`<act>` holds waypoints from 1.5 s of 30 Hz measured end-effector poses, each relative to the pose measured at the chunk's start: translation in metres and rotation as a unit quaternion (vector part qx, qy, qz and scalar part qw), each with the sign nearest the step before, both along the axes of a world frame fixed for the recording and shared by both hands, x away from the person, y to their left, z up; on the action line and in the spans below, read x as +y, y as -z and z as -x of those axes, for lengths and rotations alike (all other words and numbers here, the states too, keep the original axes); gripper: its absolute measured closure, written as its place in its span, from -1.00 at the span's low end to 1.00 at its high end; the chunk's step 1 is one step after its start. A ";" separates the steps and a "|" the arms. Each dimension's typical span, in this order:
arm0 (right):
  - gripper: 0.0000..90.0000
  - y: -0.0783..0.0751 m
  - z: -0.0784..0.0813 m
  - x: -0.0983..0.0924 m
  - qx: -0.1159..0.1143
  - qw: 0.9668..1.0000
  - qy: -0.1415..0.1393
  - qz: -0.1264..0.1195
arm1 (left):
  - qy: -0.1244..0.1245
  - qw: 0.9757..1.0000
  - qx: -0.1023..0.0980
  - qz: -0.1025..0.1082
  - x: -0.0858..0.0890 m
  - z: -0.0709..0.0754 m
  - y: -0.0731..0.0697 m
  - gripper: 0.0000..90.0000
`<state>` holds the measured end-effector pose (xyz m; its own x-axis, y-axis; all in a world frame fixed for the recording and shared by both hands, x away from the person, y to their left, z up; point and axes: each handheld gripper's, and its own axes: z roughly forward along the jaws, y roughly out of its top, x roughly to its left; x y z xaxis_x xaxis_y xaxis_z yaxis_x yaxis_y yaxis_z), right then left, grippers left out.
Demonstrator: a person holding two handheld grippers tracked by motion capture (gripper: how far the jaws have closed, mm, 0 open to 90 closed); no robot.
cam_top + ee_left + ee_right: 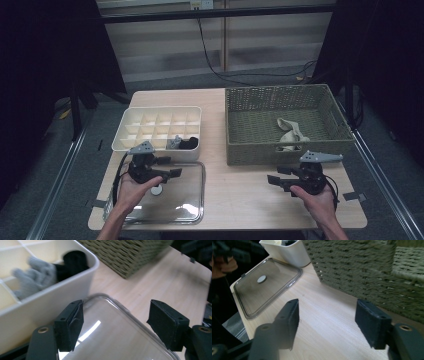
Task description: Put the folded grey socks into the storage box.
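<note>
My left gripper (172,173) hovers over the clear plastic lid (175,202) at the table's front left, open with nothing between its jaws. In the left gripper view my left gripper (116,315) looks over the lid (117,337) beside the cream divided box (50,305), which holds a grey sock (37,275) and a black sock (75,261). My right gripper (274,181) is open and empty over bare table in front of the wicker basket (250,150). A beige sock (291,132) lies in that basket. The right gripper view shows my right gripper (327,312) above the wood.
The cream box (150,107) has several small compartments, with the grey sock (174,142) and black sock (189,143) at its near right. A round knob (157,190) sits on the lid. Bare tabletop (235,190) lies between the hands. The basket wall (367,267) stands close ahead.
</note>
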<state>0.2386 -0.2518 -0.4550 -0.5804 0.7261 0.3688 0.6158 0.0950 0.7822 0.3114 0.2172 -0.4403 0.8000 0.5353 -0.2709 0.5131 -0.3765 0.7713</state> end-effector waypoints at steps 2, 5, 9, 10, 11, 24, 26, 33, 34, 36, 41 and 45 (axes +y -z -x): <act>-0.04 -0.003 0.000 -0.001 -0.001 1.000 0.003 0.000 | 0.002 1.000 0.004 0.003 -0.002 0.007 0.003 -0.36; 0.05 -0.009 -0.001 -0.004 -0.003 1.000 0.006 -0.003 | -0.005 1.000 0.001 -0.001 -0.002 0.015 0.006 -0.41; 0.06 -0.018 -0.004 -0.008 0.000 1.000 0.002 -0.013 | -0.025 1.000 0.002 -0.011 -0.004 0.027 0.014 -0.49; 0.06 -0.020 -0.005 -0.008 -0.002 1.000 0.000 -0.015 | -0.025 1.000 0.002 -0.015 -0.004 0.030 0.015 -0.50; 0.08 -0.024 -0.006 -0.008 -0.001 1.000 0.002 -0.015 | -0.022 1.000 0.006 -0.013 -0.004 0.031 0.016 -0.51; 0.17 -0.065 -0.028 -0.022 -0.029 1.000 0.008 -0.008 | -0.017 0.999 0.017 -0.027 -0.007 0.043 0.029 -0.55; 0.17 -0.071 -0.035 -0.027 -0.030 0.999 0.012 -0.007 | -0.013 0.999 0.016 -0.025 -0.008 0.044 0.029 -0.55; 0.17 -0.085 -0.060 -0.036 -0.028 0.999 0.015 0.017 | -0.012 1.000 0.011 -0.023 -0.007 0.047 0.026 -0.54; 0.17 -0.085 -0.065 -0.038 -0.025 0.999 0.019 0.023 | -0.014 1.000 0.011 -0.021 -0.007 0.047 0.027 -0.55; 0.18 -0.084 -0.075 -0.041 -0.020 0.999 0.021 0.032 | -0.016 1.000 0.010 -0.022 -0.006 0.047 0.027 -0.54; 0.18 -0.081 -0.098 -0.050 -0.004 0.998 0.029 0.048 | -0.015 0.999 0.011 -0.027 -0.005 0.049 0.027 -0.55; 0.21 -0.079 -0.116 -0.051 0.010 0.997 0.029 0.073 | -0.011 1.000 0.006 -0.026 -0.004 0.051 0.027 -0.55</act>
